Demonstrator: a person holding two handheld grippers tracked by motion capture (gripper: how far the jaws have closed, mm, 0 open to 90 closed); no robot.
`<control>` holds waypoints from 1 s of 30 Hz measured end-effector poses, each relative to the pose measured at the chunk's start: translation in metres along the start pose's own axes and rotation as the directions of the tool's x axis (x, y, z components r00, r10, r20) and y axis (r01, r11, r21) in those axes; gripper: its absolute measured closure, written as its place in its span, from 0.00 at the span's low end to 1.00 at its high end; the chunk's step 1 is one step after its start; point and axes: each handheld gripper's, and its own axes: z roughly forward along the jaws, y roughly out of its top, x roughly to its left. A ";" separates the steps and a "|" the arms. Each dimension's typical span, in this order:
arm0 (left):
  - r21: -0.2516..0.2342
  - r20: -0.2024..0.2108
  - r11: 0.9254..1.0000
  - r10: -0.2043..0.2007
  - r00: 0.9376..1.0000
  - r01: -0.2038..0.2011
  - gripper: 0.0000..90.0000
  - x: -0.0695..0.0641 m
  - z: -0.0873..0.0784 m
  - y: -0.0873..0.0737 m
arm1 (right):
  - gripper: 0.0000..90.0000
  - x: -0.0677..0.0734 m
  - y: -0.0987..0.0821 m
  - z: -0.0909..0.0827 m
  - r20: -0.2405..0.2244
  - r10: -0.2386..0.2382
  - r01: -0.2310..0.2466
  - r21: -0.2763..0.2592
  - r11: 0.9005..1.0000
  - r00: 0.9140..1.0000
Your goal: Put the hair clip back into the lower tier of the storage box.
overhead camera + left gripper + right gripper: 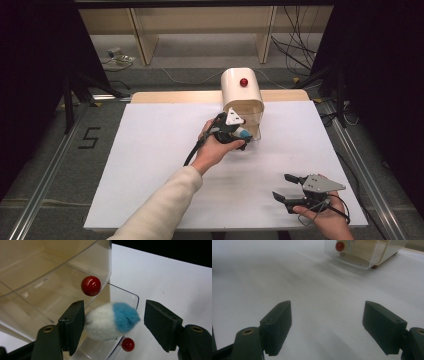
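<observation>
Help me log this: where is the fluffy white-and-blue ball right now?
In the left gripper view the ball sits between the left gripper's open fingers, over the clear tray below a red knob.

A white-topped table (150, 165) carries 1 cream, clear-fronted bread box (242, 100).

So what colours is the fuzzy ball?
The fuzzy ball is white with a blue end, clearest in the left gripper view.

Fuzzy plush ball (110, 321), clear glossy plastic drawer (125, 293), glossy red knob (91, 285).
</observation>
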 end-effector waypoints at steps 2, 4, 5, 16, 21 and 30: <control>-0.007 -0.003 1.000 0.000 1.000 0.000 0.36 0.000 -0.002 0.001 | 0.27 0.000 0.000 0.000 0.000 -0.001 0.001 0.001 1.000 1.000; -0.012 -0.008 1.000 0.010 1.000 -0.010 0.36 -0.001 -0.005 0.002 | 0.27 0.000 0.000 0.000 -0.001 -0.003 0.003 0.000 1.000 1.000; -0.013 -0.009 1.000 0.016 1.000 -0.016 0.36 -0.001 -0.006 0.002 | 0.27 0.000 0.000 0.000 -0.001 -0.002 0.002 -0.001 1.000 1.000; -0.036 -0.003 0.999 0.029 1.000 -0.029 0.36 -0.003 -0.015 0.004 | 0.27 0.000 0.000 0.000 0.002 -0.004 0.004 0.001 1.000 1.000; -0.045 -0.001 0.998 0.032 0.999 -0.032 0.36 -0.004 -0.020 0.003 | 0.27 0.001 0.000 0.000 0.003 0.000 0.000 0.002 1.000 1.000; -0.042 0.012 0.999 0.028 1.000 -0.028 0.35 -0.002 -0.027 0.001 | 0.27 0.001 0.001 -0.001 0.005 0.001 -0.001 0.002 1.000 1.000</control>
